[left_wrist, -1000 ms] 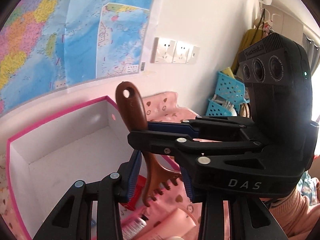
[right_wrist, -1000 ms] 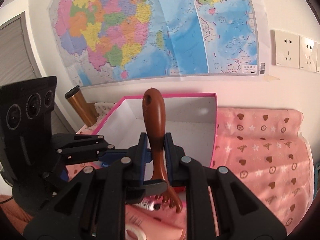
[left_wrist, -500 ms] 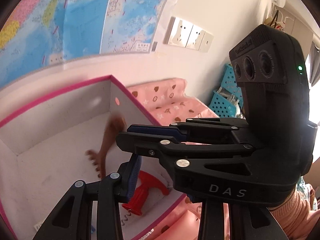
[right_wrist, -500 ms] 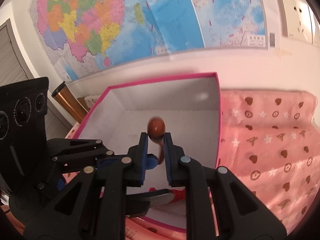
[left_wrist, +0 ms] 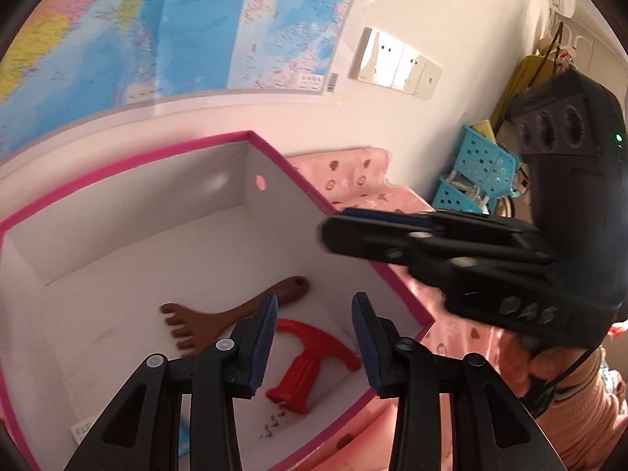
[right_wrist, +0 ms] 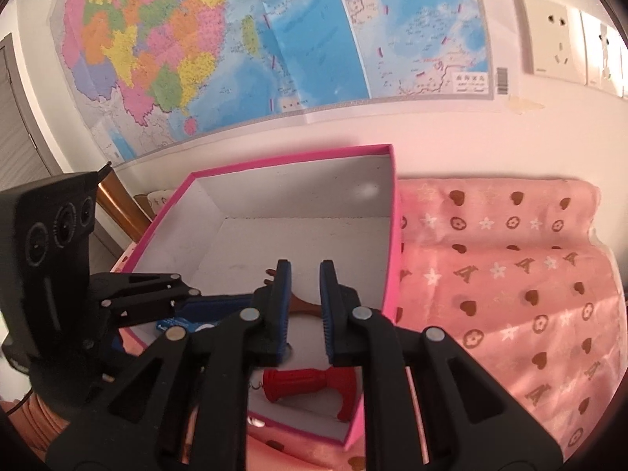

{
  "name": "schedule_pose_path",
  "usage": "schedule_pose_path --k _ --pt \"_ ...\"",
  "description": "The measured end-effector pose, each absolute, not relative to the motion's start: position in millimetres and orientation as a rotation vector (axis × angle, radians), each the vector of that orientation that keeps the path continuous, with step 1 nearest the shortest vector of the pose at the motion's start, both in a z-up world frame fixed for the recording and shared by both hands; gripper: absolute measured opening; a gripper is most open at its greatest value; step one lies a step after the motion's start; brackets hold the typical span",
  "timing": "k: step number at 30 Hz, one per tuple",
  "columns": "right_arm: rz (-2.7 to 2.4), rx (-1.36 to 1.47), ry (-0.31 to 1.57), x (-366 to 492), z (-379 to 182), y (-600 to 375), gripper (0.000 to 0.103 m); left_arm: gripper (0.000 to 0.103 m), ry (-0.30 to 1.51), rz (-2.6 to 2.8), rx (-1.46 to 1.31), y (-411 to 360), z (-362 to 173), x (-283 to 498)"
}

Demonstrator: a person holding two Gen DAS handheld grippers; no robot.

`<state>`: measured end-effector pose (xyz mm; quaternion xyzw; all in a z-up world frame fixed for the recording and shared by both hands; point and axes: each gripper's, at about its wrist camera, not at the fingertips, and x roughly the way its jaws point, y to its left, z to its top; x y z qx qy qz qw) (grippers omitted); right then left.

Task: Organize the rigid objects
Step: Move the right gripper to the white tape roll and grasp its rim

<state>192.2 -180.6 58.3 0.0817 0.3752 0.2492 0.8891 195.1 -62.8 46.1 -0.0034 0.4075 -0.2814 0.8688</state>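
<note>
A brown wooden comb [left_wrist: 219, 318] lies flat on the white floor of the pink-rimmed box [left_wrist: 117, 172], and a red corkscrew [left_wrist: 310, 357] lies just in front of it. My left gripper [left_wrist: 314, 314] hovers over them; its jaws are opening with nothing between them. My right gripper [left_wrist: 333, 231] reaches over the box's right wall, fingers together. In the right wrist view my right gripper [right_wrist: 305, 274] has a narrow slit between its pads and holds nothing. Behind it show part of the comb [right_wrist: 302, 306], the corkscrew [right_wrist: 302, 384], the box [right_wrist: 394, 235] and my left gripper [right_wrist: 188, 298].
A pink cloth [right_wrist: 510, 274] with hearts and stars covers the surface around the box. A map [right_wrist: 274, 39] and wall sockets [right_wrist: 549, 47] are behind. Blue baskets [left_wrist: 479, 172] stand at the right, a copper flask [right_wrist: 114, 204] at the left. A small label [left_wrist: 82, 429] lies in the box.
The comb, held upright in my right gripper a second ago, has fallen into the box and lies flat. Both grippers have sunk and tipped towards the box.
</note>
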Motion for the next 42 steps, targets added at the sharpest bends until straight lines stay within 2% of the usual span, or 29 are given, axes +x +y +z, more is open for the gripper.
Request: schedule_pose_path --k 2,4,10,15,26,35,42 --pt "0.528 0.179 0.759 182.8 61.7 -185.2 0.024 0.041 0.825 -0.578 -0.008 -55.5 51.2 184.2" --pt "0.547 0.184 0.731 169.0 66.5 -189.7 0.036 0.046 0.791 -0.564 -0.007 -46.7 56.4 173.2" --pt "0.624 0.186 0.663 117.7 74.3 -196.5 0.051 0.053 0.703 -0.493 0.003 -16.3 67.4 125.2" --pt "0.660 0.193 0.706 84.9 53.1 -194.5 0.051 0.056 0.681 -0.473 -0.036 1.3 62.7 92.6" --pt "0.626 0.063 0.898 41.4 -23.7 -160.2 0.051 0.056 0.803 -0.473 -0.077 1.3 12.5 55.4" --pt "0.589 0.007 0.893 32.5 -32.2 -148.1 0.050 0.056 0.849 -0.468 -0.042 -15.6 -9.8 38.7" --pt "0.558 -0.061 0.873 30.9 -34.0 -139.7 0.041 0.056 0.874 -0.497 -0.063 -19.6 -17.4 34.6"
